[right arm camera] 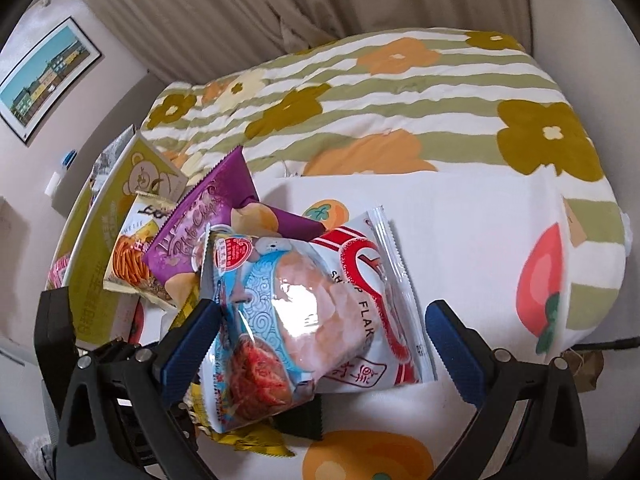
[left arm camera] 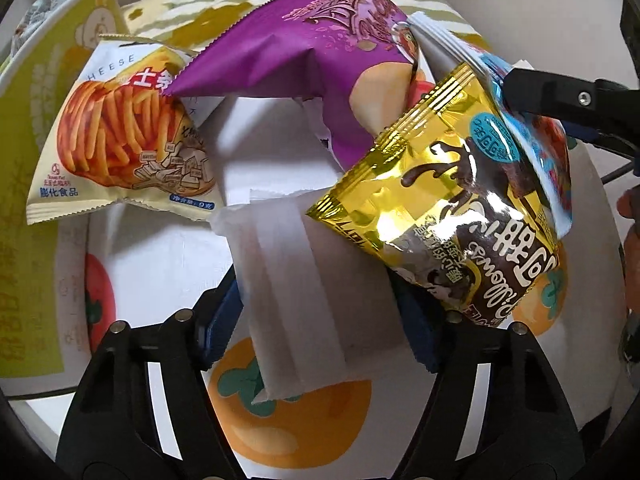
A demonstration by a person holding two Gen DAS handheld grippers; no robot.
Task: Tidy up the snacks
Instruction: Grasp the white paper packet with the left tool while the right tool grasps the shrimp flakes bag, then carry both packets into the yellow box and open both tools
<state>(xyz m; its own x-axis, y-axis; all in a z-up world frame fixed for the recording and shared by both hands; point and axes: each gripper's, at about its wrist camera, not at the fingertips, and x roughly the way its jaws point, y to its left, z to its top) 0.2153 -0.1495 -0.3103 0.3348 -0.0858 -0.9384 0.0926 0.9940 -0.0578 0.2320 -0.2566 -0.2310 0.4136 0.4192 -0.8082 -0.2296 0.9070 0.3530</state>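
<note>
Box [left arm camera: 36,128] beside loose packets: cheese sticks [left arm camera: 132,136], purple chips [left arm camera: 304,60].

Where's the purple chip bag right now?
In the left wrist view the purple bag lies at top centre, between the cheese-stick bag on its left and the gold bag on its right.

Left side: blocked — yellow box [right arm camera: 96,280] against the snack pile [right arm camera: 192,248].
Right side: open — bare white cloth [right arm camera: 472,240].
</note>
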